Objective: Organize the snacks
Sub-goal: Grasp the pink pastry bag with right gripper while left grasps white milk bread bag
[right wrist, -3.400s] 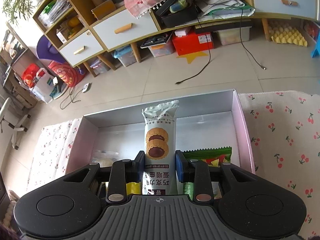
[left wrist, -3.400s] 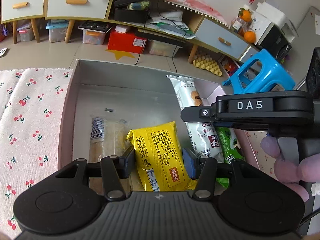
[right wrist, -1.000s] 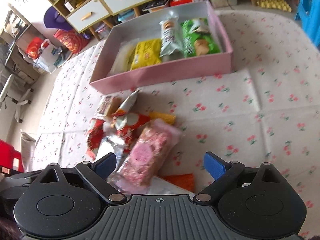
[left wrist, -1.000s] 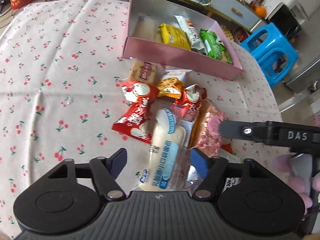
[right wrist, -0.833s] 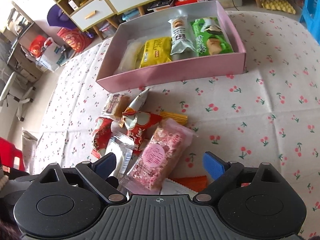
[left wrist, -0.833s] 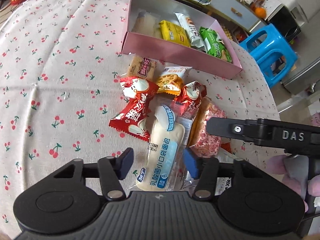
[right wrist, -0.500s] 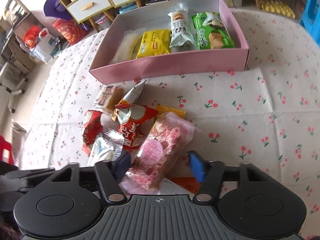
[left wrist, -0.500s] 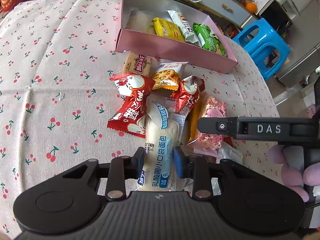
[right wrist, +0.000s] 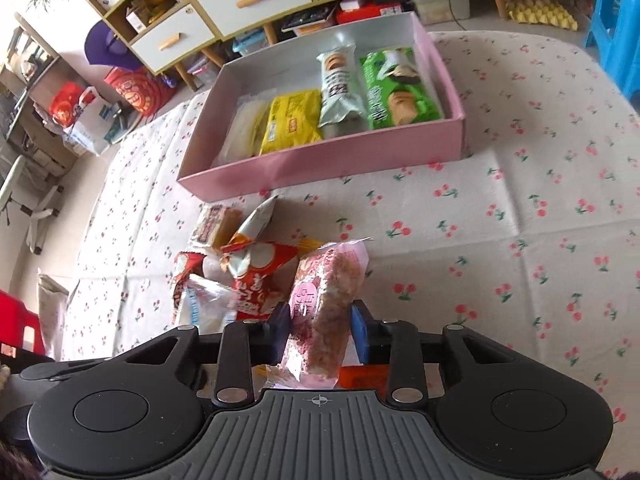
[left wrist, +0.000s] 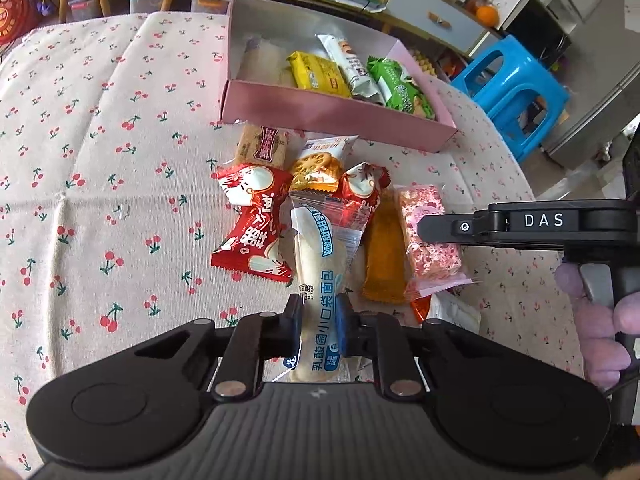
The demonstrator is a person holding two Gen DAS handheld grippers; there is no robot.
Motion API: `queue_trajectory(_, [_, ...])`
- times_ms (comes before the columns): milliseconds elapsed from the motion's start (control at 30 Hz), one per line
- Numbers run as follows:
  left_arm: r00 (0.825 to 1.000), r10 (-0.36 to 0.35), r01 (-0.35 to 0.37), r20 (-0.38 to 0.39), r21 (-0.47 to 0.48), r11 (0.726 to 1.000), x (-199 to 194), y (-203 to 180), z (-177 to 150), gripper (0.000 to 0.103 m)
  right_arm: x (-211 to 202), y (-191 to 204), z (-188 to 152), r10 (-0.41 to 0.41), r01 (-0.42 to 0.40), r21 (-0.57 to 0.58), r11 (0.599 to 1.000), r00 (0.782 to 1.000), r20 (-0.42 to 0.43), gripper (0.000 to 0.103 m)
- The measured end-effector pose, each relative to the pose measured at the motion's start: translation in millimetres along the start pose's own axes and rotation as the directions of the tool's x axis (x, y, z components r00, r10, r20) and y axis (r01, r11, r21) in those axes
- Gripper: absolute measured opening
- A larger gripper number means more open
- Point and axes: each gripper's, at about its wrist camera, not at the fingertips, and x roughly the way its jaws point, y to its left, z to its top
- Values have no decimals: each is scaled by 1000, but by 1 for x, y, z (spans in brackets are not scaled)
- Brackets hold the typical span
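At the lower centre of the left wrist view, our left gripper (left wrist: 318, 326) has just closed its jaws and now pinches the white and blue bread packet (left wrist: 318, 280), which lies along the near edge of the loose pile on the cherry-print tablecloth (left wrist: 100, 140). To its left in that frame sits a red packet (left wrist: 252, 224); to its right an orange packet (left wrist: 386, 260). Further right, seen at the lower centre of the right wrist view, our right gripper (right wrist: 320, 330) has also just closed, squeezing the pink snack packet (right wrist: 324, 300). The pink box (left wrist: 320, 114) waits in the upper centre, already holding 4 packets in a row. We judge the step to be a double pickup; next we need to lift both clear of the pile and carry them over the box's near wall to its free space.
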Motion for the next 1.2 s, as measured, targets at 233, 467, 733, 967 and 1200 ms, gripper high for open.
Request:
queue_trajectory(233, [999, 4, -4, 33, -2, 1000, -11, -1, 1, 15, -10, -14, 3, -29, 29, 8, 1000, 999, 26, 29])
queue_trajectory(467, [997, 10, -9, 74, -18, 1000, -21, 2, 8, 15, -11, -36, 15, -76, 76, -5, 997, 997, 24, 29])
queue_trajectory(733, [984, 114, -106, 138, -63, 992, -35, 21, 22, 15, 2, -56, 21, -98, 98, -13, 995, 995, 9, 33])
queue_trajectory(967, [963, 247, -237, 110, -97, 967, -22, 41, 27, 15, 2, -58, 22, -112, 112, 6, 994, 994, 5, 56])
queue_trajectory(1200, [943, 315, -308, 106, -76, 948, -8, 41, 25, 25, 11, -45, 15, -150, 149, -52, 987, 989, -9, 56])
